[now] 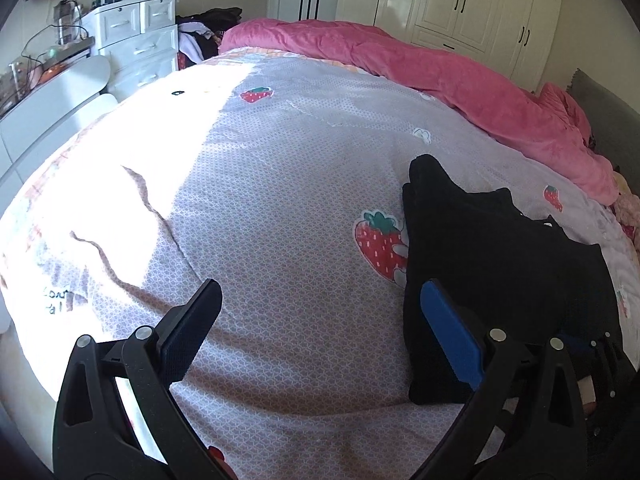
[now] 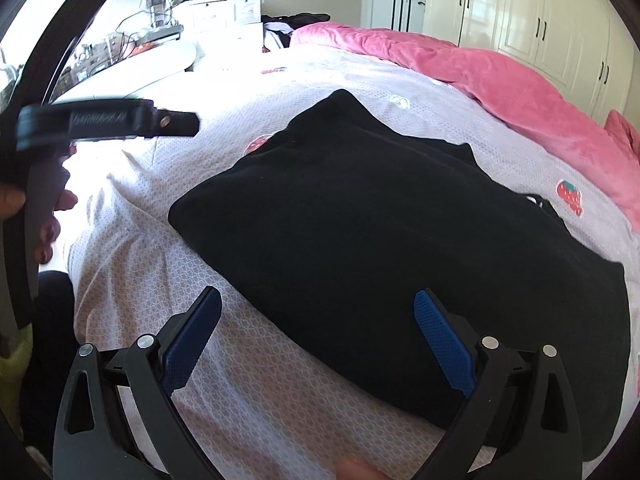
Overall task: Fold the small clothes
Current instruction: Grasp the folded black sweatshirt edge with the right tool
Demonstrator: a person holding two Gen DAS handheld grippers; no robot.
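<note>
Strawberry-print bedspread (image 1: 280, 200), whole black garment (image 2: 380, 220) rightward.

Black garment (image 2: 384, 216), folded flat on bedspread (image 2: 248, 380)

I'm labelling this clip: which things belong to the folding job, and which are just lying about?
Job: black garment, left gripper, right gripper, both open.
Lying about: pink blanket, white drawers, clothes pile.
</note>
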